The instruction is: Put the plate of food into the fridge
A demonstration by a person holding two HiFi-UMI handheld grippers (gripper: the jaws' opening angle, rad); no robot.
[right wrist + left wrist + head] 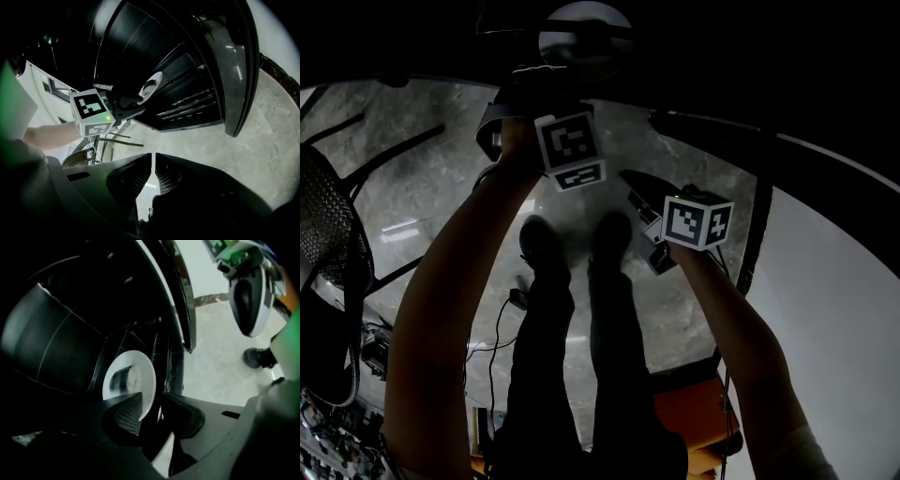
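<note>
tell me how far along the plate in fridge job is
Done: the plate of food is inside the fridge. In hand: the left tool is open, its jaws apart around the plate's rim, not pressing. Left: draw that tool out; the door stands open. The right tool is shut and empty.

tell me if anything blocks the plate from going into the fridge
Nothing visible does. The fridge door stands open, and the plate is already inside the fridge by its wire shelves, its rim between the parted jaws of the left gripper.
</note>
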